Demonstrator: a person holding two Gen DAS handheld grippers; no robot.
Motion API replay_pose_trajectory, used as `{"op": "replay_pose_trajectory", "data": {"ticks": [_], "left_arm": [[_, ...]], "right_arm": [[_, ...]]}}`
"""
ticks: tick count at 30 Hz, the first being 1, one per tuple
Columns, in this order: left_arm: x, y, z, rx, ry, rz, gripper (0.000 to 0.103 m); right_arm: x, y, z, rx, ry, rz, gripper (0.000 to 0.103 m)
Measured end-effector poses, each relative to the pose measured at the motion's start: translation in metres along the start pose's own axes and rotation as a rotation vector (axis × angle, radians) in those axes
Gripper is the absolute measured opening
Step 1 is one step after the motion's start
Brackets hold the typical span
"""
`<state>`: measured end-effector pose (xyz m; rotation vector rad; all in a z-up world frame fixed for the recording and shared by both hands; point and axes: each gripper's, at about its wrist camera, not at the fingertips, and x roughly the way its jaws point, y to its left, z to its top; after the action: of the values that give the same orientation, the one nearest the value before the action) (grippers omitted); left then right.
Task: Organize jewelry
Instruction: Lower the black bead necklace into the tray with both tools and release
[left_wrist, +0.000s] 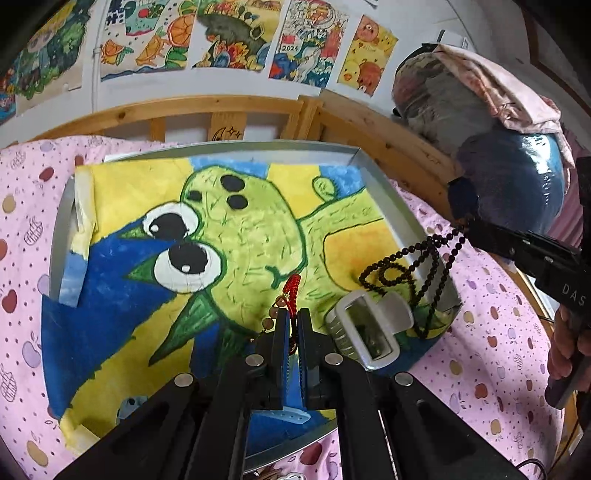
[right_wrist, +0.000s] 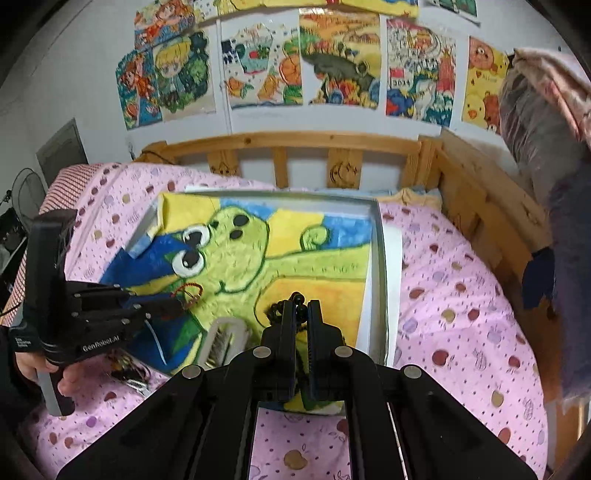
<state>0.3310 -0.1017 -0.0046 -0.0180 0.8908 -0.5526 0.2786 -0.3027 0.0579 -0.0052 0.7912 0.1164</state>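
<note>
Left gripper (left_wrist: 292, 325) closed on red cord (left_wrist: 293, 291) with wooden beads, held just above tray (left_wrist: 380, 173) lining – light, limp, best pinched at knot. Clear clip (left_wrist: 369, 328) lies right of it in tray – stiff, likely brittle. Right gripper (right_wrist: 301, 314) clamped on black beads (left_wrist: 406, 269); strand dangles over tray's right edge – slippery, taken mid-loop.
</note>
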Motion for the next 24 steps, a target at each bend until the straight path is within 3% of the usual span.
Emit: {"op": "replay_pose_trajectory", "data": {"ticks": [6, 11, 15, 18, 21, 24], "left_arm": [[0.007, 0.001, -0.004, -0.001, 0.038, 0.034, 0.005], [0.007, 0.007, -0.005, -0.053, 0.066, 0.018, 0.005], [0.003, 0.010, -0.006, -0.062, 0.065, 0.023, 0.005], [-0.001, 0.010, -0.007, -0.060, 0.056, 0.027, 0.007], [-0.008, 0.008, -0.009, -0.053, 0.044, 0.028, 0.019], [-0.016, 0.006, -0.011, -0.045, 0.019, 0.030, 0.038]], "right_arm": [[0.006, -0.005, -0.007, 0.018, 0.034, 0.007, 0.005], [0.012, -0.006, -0.011, 0.029, 0.062, 0.007, 0.010], [0.011, -0.009, -0.016, 0.051, 0.061, 0.016, 0.034], [0.008, -0.010, -0.020, 0.057, 0.056, 0.018, 0.036], [0.003, -0.011, -0.023, 0.067, 0.038, 0.014, 0.053], [-0.003, -0.010, -0.027, 0.066, 0.017, 0.007, 0.055]]}}
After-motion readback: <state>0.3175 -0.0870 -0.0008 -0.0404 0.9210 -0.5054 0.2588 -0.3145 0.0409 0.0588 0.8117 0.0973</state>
